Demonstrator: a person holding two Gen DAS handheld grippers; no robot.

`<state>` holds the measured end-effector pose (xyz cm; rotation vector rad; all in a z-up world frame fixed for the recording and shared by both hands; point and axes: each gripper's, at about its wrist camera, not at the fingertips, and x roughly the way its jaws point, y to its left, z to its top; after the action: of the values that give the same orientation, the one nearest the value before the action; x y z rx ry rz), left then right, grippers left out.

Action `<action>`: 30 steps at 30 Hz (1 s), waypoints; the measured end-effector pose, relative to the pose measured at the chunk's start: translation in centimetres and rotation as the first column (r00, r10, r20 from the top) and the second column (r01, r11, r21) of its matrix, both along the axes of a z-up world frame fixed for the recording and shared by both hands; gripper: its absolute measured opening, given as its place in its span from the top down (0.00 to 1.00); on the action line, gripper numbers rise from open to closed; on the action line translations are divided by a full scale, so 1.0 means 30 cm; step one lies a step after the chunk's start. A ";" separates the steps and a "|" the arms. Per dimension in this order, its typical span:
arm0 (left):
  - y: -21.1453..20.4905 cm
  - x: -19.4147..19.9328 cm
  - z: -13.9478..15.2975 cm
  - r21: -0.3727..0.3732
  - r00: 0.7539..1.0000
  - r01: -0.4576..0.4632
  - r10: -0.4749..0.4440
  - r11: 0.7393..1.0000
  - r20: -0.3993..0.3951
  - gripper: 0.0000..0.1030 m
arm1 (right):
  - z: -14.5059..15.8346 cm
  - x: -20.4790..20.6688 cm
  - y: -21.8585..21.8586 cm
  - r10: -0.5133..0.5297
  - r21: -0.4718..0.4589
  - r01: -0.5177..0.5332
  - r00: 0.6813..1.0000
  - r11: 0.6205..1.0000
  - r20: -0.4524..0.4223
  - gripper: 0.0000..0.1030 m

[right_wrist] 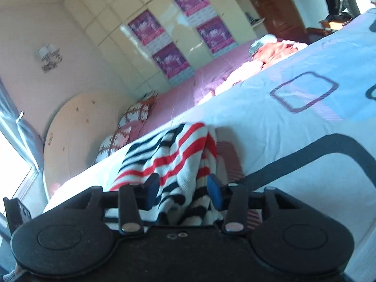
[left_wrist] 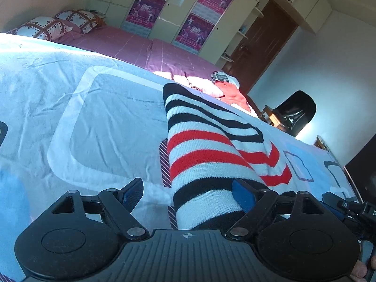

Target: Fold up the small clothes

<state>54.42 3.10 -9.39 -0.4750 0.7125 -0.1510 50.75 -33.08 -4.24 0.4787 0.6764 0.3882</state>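
Pale blue patterned bedspread (left_wrist: pixel 98 117) underneath | red, white and black striped knit garment (left_wrist: pixel 199 150) between my left gripper (left_wrist: pixel 188 195) fingers, spread wide, long axis running far | right gripper (right_wrist: pixel 183 190) apart, loose over its bunched near end

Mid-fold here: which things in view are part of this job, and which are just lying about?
In the job:
striped knit garment
left tool, open around it
right tool, open, garment between its pads
patterned bedspread as work surface

Lying about:
heap of red and pink clothes
pillows
black chair
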 end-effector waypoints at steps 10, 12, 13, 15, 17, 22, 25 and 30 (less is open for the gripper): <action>-0.019 -0.007 -0.005 0.078 0.999 0.024 -0.022 0.997 -0.029 0.19 | -0.118 0.024 0.036 0.068 -0.003 -0.068 0.995 0.998 -0.080 0.84; -0.020 -0.008 -0.003 0.074 0.999 0.021 -0.019 0.997 -0.031 0.19 | -0.164 0.012 -0.011 0.081 0.084 -0.074 0.993 0.994 -0.090 0.84; -0.019 -0.014 0.008 0.082 1.000 0.018 -0.016 0.996 -0.023 0.20 | -0.146 0.013 -0.010 0.087 0.080 -0.079 0.992 0.994 -0.091 0.82; -0.008 -0.051 0.053 0.073 1.000 0.001 -0.003 0.997 0.028 0.20 | -0.070 0.005 -0.003 0.061 0.037 -0.060 0.998 0.998 -0.034 0.75; -0.002 -0.088 0.085 0.078 0.998 0.018 -0.022 0.997 0.051 0.20 | 0.023 -0.022 0.010 0.072 -0.037 -0.069 0.993 0.997 0.090 0.73; -0.023 -0.172 0.021 0.069 0.999 0.047 -0.044 0.997 -0.032 0.20 | 0.048 -0.054 0.064 0.232 -0.086 -0.223 0.966 0.971 0.116 0.81; -0.039 -0.247 -0.057 0.069 0.999 0.023 -0.020 0.997 -0.037 0.20 | -0.095 -0.047 0.109 0.244 -0.207 -0.249 0.969 0.946 -0.050 1.00; -0.028 -0.262 0.005 0.076 1.000 -0.011 0.010 0.997 0.009 0.21 | -0.053 -0.063 0.066 0.217 -0.129 -0.216 0.976 0.968 -0.006 0.88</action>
<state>46.57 2.26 -9.23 -0.4051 0.7050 -0.1159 48.87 -31.10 -5.82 0.2803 0.7434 0.5489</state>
